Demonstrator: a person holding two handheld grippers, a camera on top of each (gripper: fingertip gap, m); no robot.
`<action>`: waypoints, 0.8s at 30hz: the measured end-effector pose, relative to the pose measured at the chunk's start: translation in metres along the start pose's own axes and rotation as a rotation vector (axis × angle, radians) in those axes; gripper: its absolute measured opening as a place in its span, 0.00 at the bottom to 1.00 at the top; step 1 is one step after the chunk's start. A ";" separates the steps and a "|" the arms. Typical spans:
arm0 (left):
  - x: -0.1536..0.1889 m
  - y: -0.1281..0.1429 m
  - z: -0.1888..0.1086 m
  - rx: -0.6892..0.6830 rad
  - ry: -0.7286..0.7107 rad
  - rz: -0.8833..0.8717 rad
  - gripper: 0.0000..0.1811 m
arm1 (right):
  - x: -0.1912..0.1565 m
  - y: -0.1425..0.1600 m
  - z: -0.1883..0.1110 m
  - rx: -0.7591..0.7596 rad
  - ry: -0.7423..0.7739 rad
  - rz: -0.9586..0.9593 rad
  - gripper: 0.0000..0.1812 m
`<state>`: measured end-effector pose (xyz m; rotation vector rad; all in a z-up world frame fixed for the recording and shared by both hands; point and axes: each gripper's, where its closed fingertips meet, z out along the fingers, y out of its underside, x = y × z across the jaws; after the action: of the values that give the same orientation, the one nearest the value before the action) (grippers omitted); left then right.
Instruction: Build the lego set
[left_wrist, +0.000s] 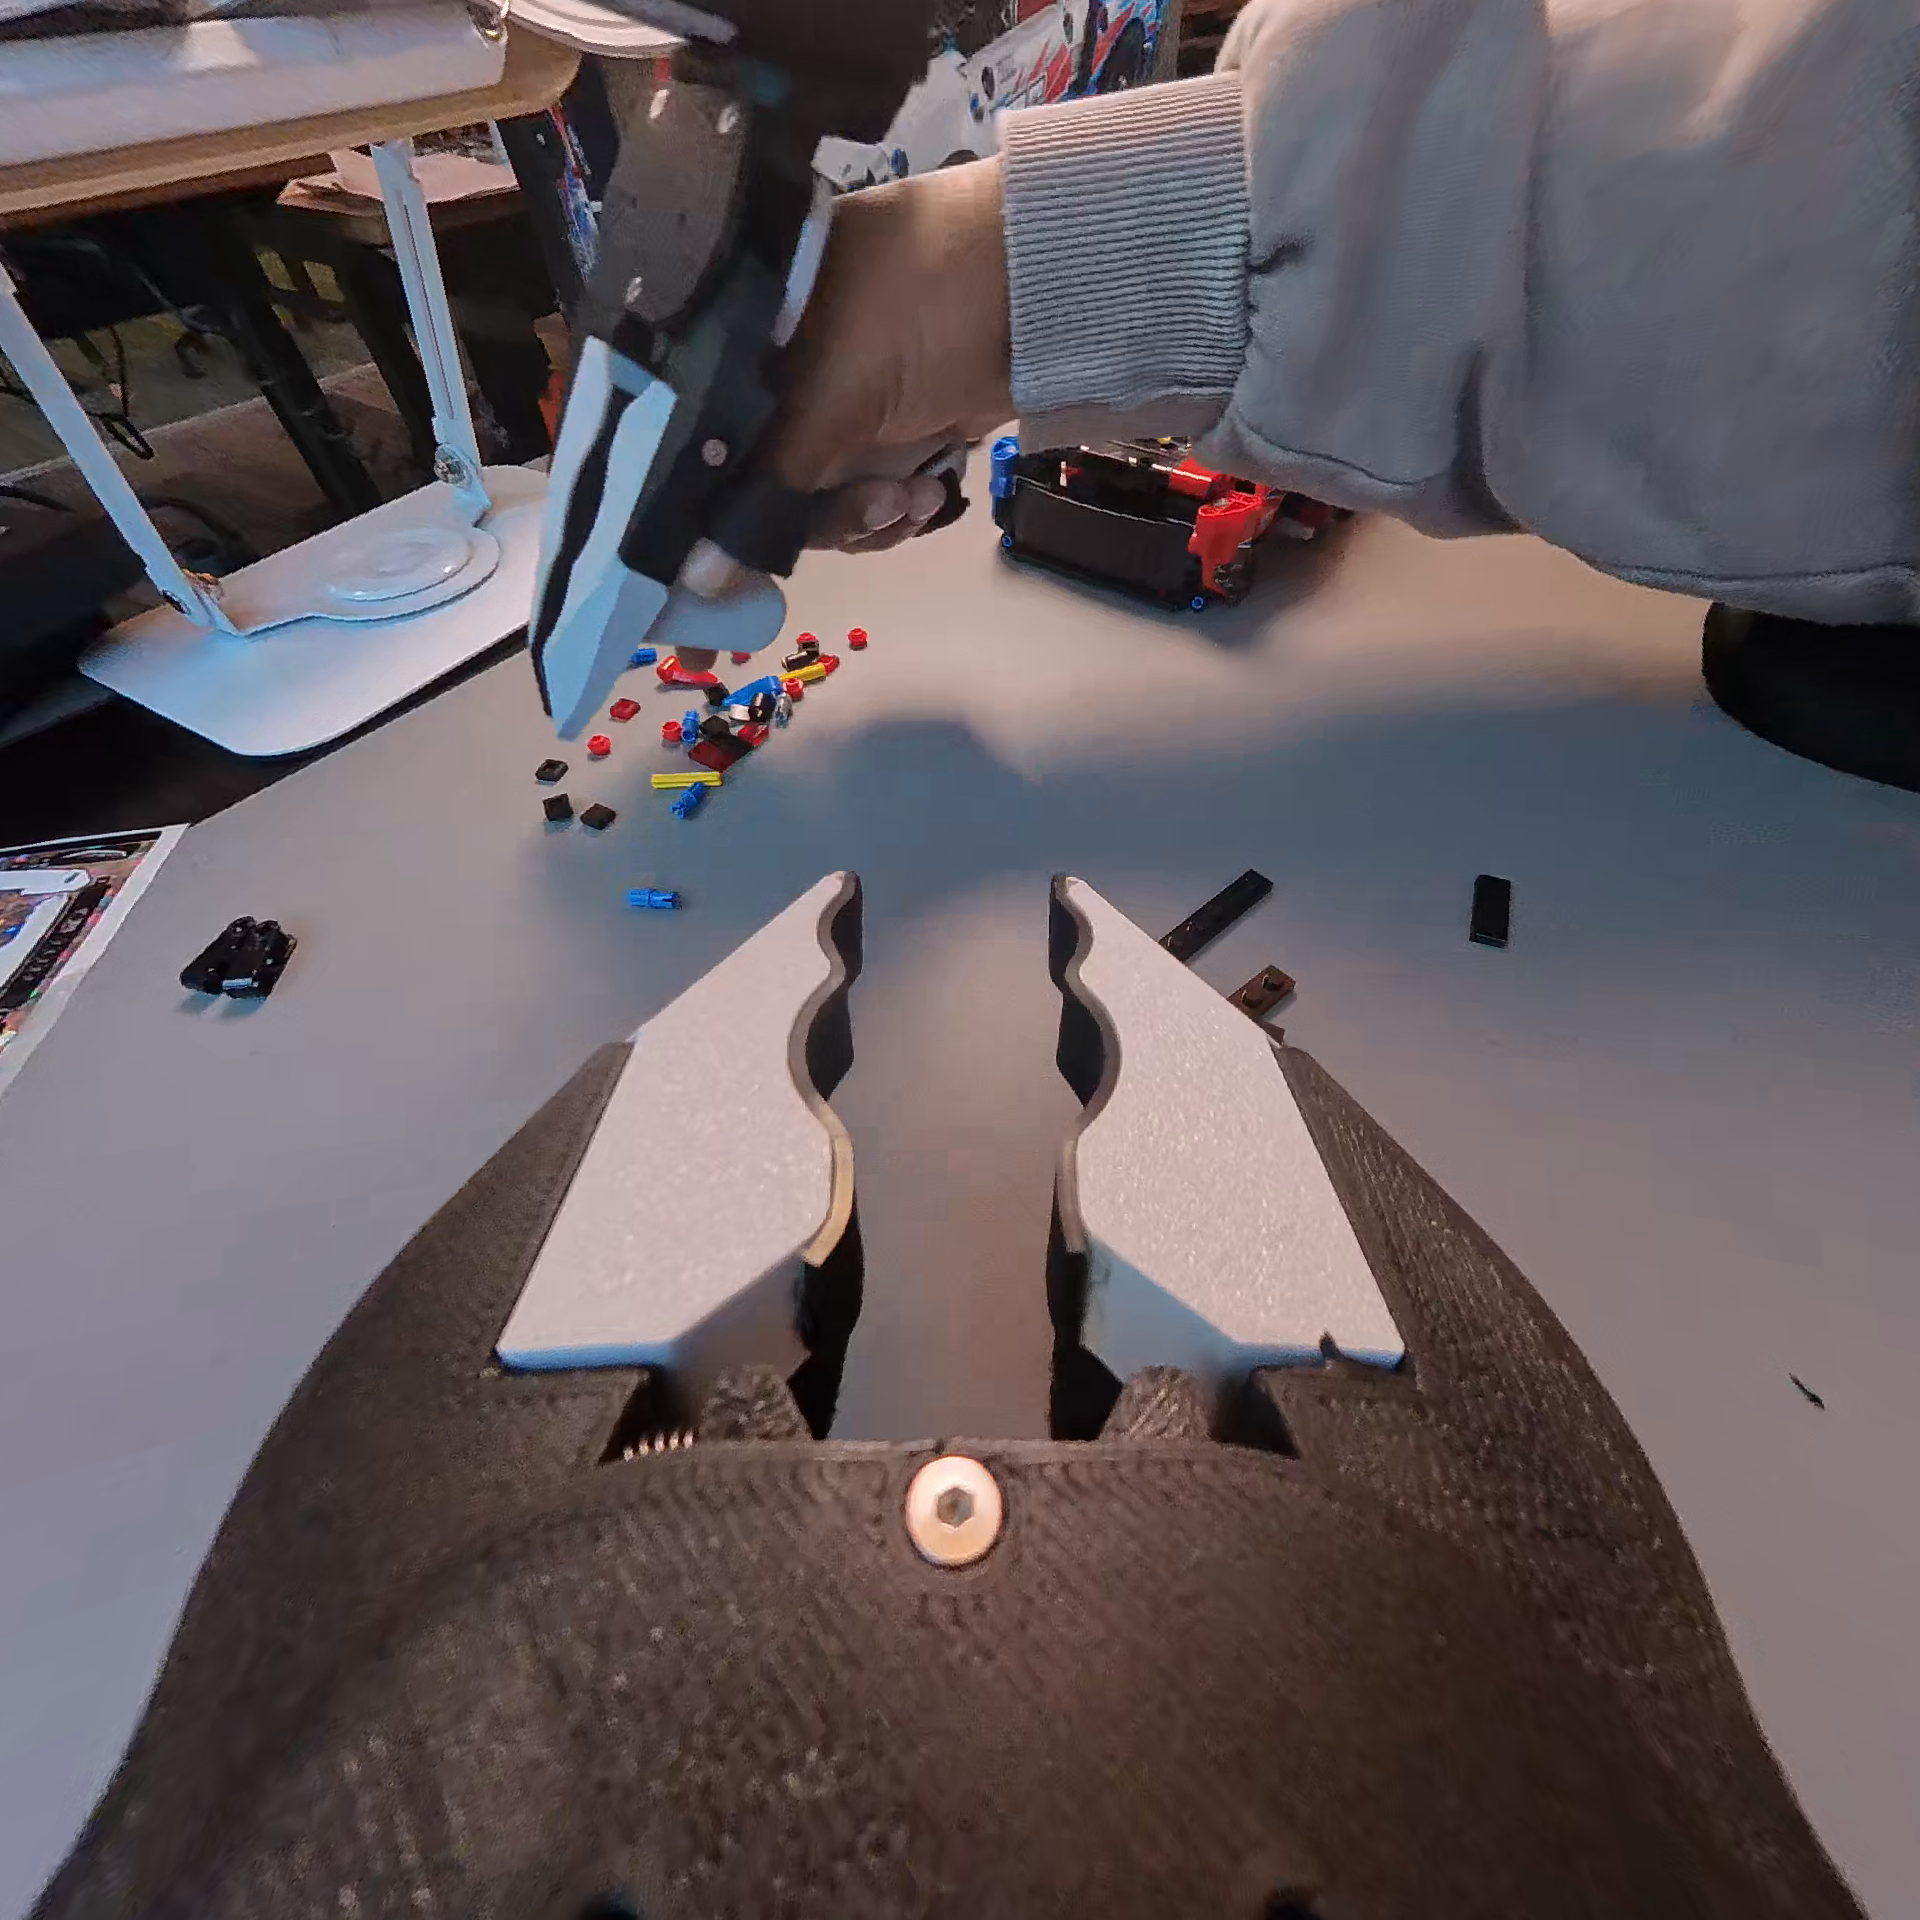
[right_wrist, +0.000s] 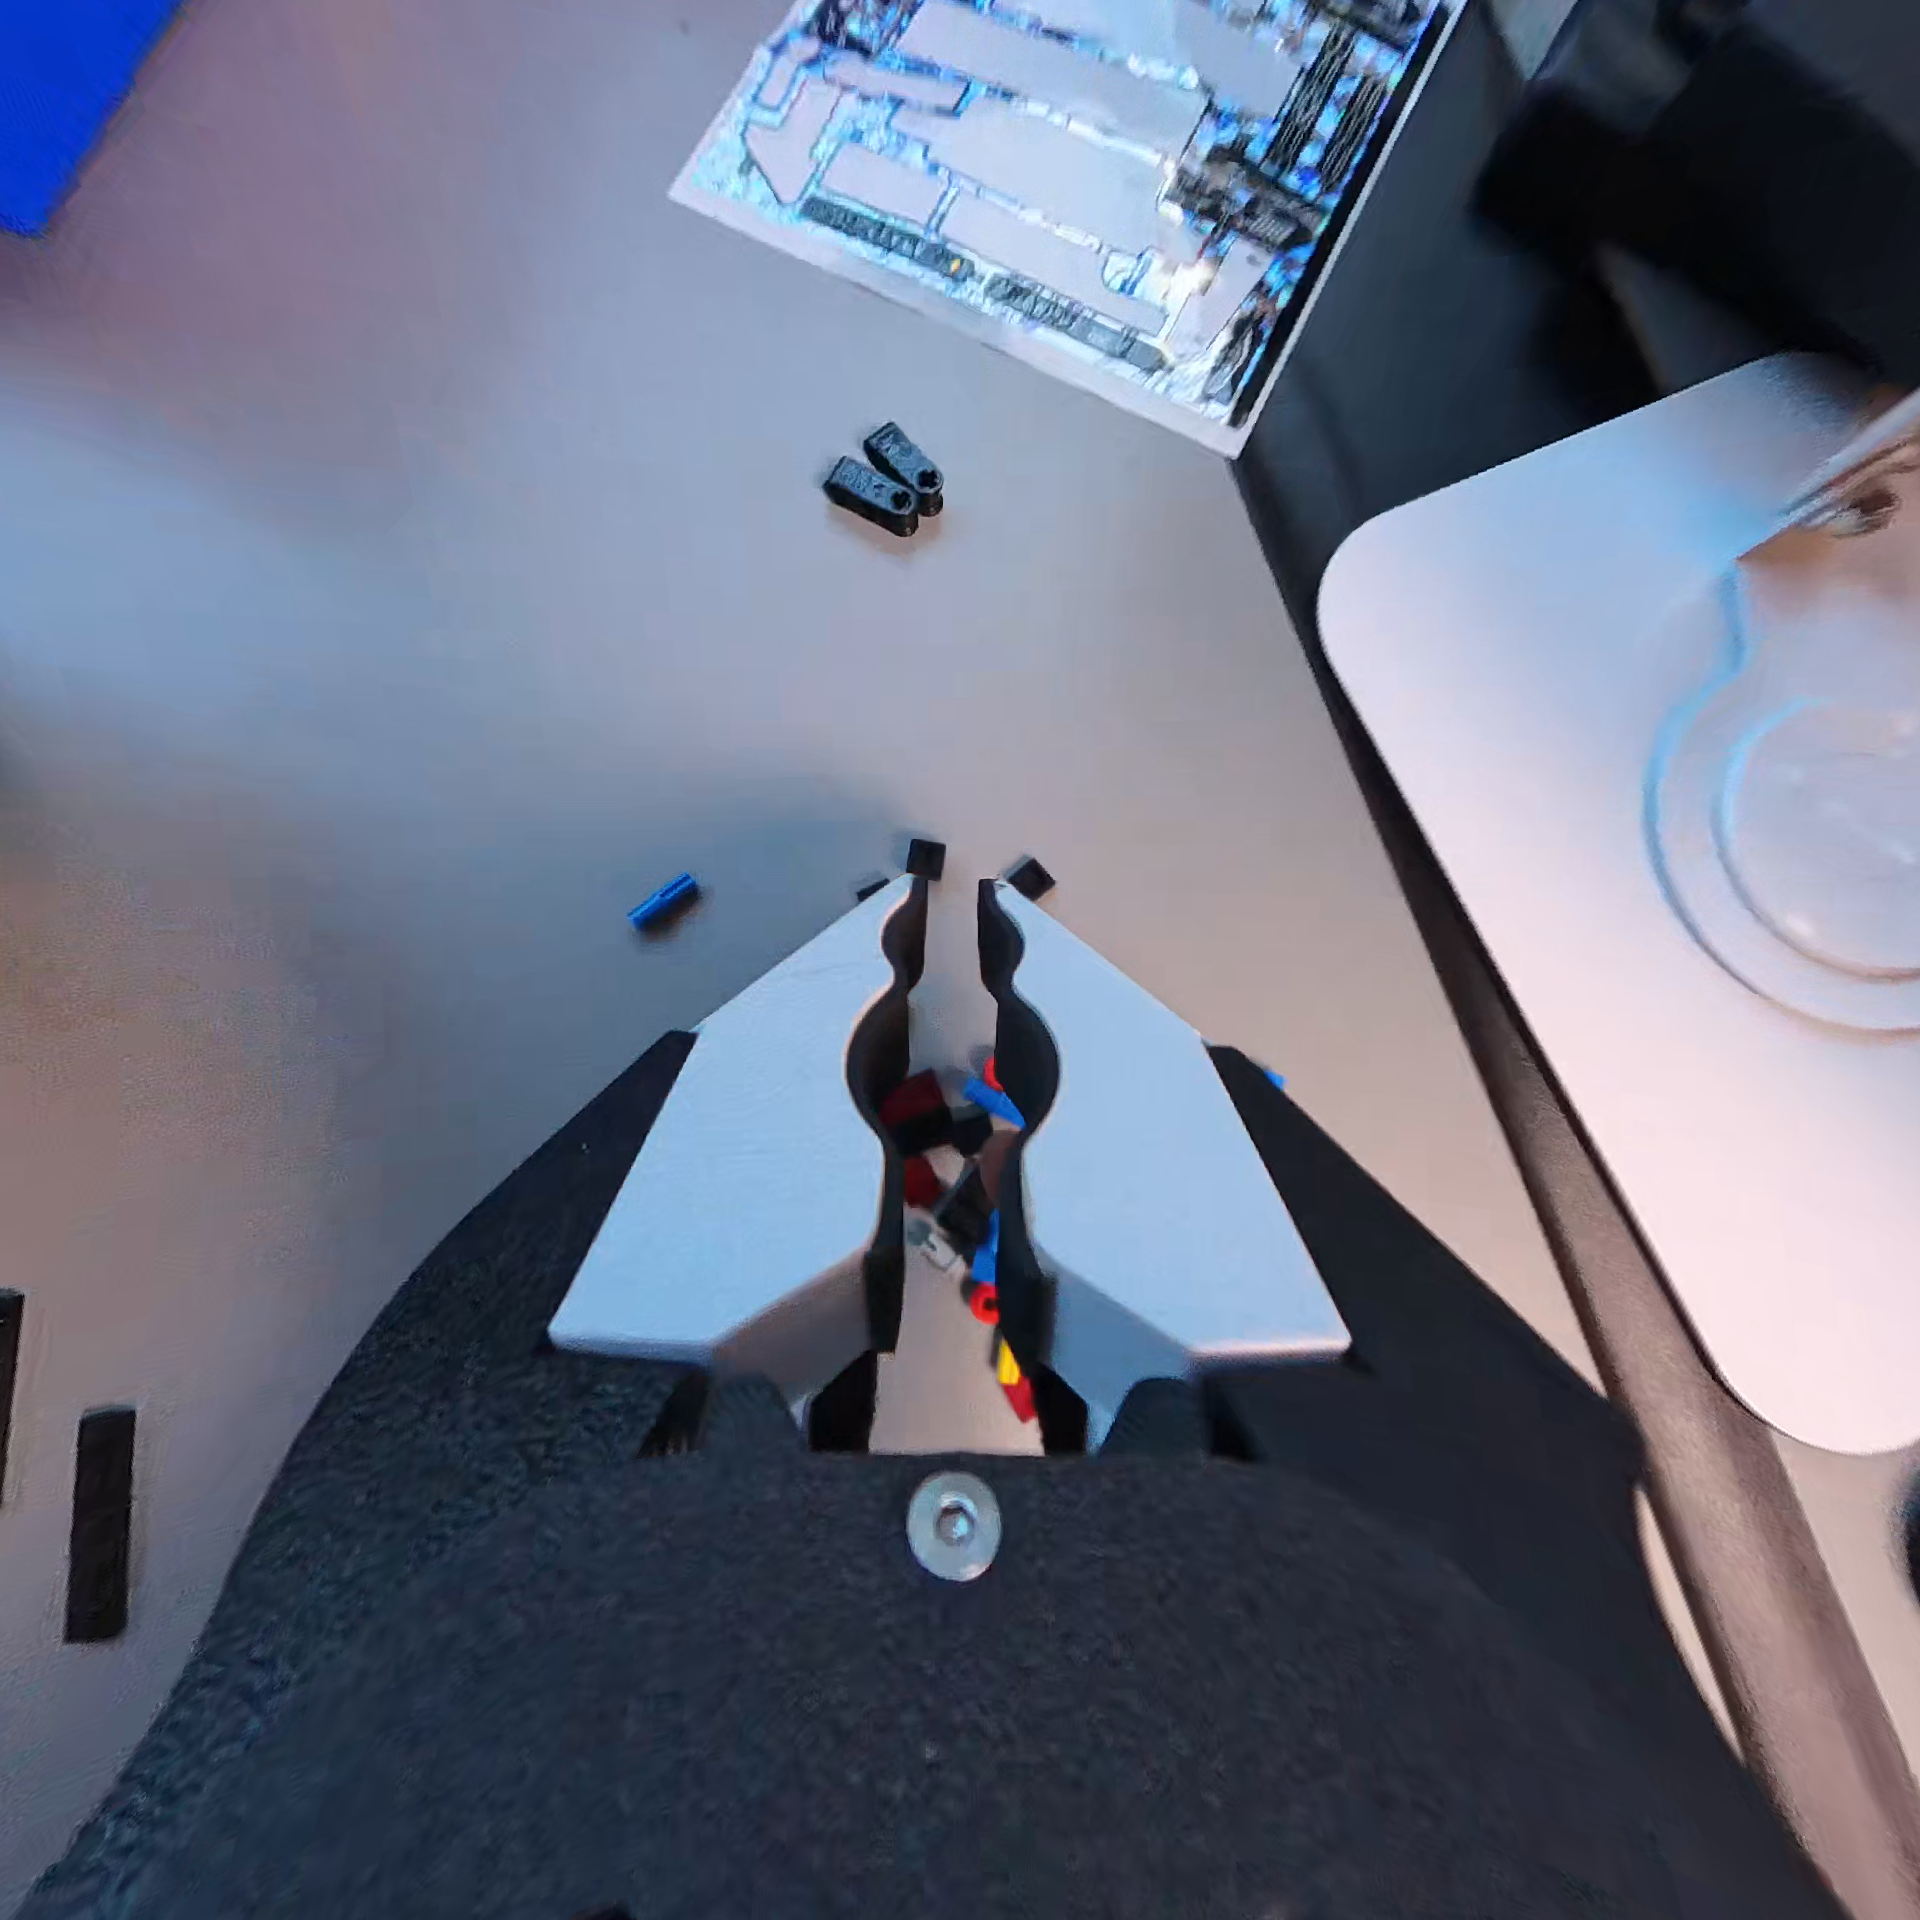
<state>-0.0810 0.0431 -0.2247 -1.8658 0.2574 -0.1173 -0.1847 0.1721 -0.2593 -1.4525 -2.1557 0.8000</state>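
Note:
My left gripper (left_wrist: 954, 883) is open and empty above the bare grey table (left_wrist: 1039, 790). A pile of small red, blue, yellow and black lego pieces (left_wrist: 717, 717) lies ahead to the left. My right gripper (left_wrist: 566, 712) hangs tip-down over that pile. In the right wrist view the right gripper (right_wrist: 950, 885) stands narrowly open with nothing between its tips, and the pile (right_wrist: 951, 1143) shows through the gap farther back. Two small black tiles (right_wrist: 925, 860) (right_wrist: 1031, 878) lie just past its tips. A partly built black and red model (left_wrist: 1132, 520) stands at the back.
A loose blue pin (left_wrist: 652, 899) (right_wrist: 663, 900), a black connector pair (left_wrist: 239, 956) (right_wrist: 885, 480), black plates (left_wrist: 1216, 914) (left_wrist: 1489, 910) and a brown plate (left_wrist: 1262, 987) lie around. An instruction sheet (right_wrist: 1060, 177) and a white stand base (right_wrist: 1662, 831) sit by the table edge. My right fingertips sit around 15 centimeters from my left ones.

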 end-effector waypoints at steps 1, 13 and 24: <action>0.001 0.001 0.000 -0.003 0.003 0.009 0.19 | -0.003 0.002 0.007 -0.043 -0.027 0.009 0.05; 0.000 0.001 -0.001 0.008 0.055 -0.039 0.18 | 0.000 0.008 0.030 -0.237 0.005 0.002 0.00; 0.002 0.002 0.000 0.000 0.065 -0.031 0.18 | 0.003 -0.001 0.038 -0.255 0.007 -0.009 0.02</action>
<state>-0.0790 0.0416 -0.2265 -1.8686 0.2730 -0.1995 -0.2106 0.1662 -0.2870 -1.5614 -2.3246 0.5298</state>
